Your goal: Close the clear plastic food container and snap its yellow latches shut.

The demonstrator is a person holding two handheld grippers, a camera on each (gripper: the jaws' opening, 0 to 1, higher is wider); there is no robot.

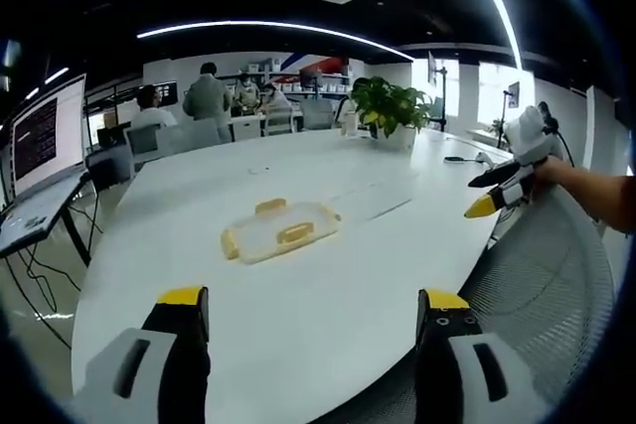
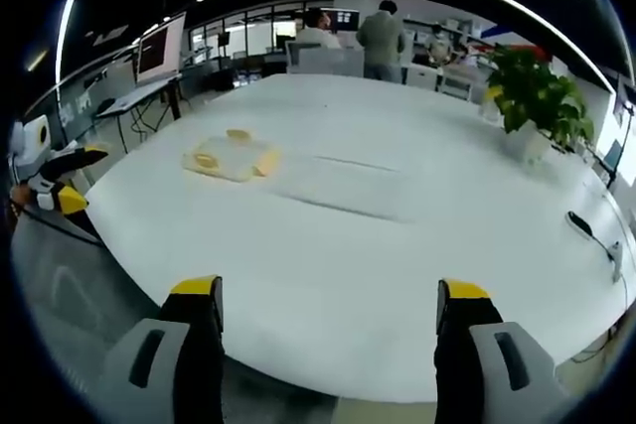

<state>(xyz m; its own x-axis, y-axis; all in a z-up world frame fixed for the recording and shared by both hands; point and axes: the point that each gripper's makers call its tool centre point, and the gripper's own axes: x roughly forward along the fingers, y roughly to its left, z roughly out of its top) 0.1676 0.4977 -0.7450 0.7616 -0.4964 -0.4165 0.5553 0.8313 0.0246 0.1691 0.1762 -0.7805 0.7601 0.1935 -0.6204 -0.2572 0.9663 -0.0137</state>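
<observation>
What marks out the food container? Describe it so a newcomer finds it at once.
Start at the big white oval table. On its otherwise bare near half lies the clear plastic food container, flat and low. Yellow latches on its edges set it apart from the potted plant at the far end.

Container [image 1: 280, 230] lies on the surface [image 1: 328, 315], well ahead of the left claw [image 1: 313, 315], jaws apart with nothing between them. Right claw [image 1: 494, 191] hangs off the surface's right edge in the left gripper view. Plant [image 1: 390, 106] stands at the far side, behind the container. Chair [image 1: 556, 275] sits under the right claw. Monitor [image 1: 45, 131] stands left of the surface; people [image 1: 207, 94] beyond its far end.
</observation>
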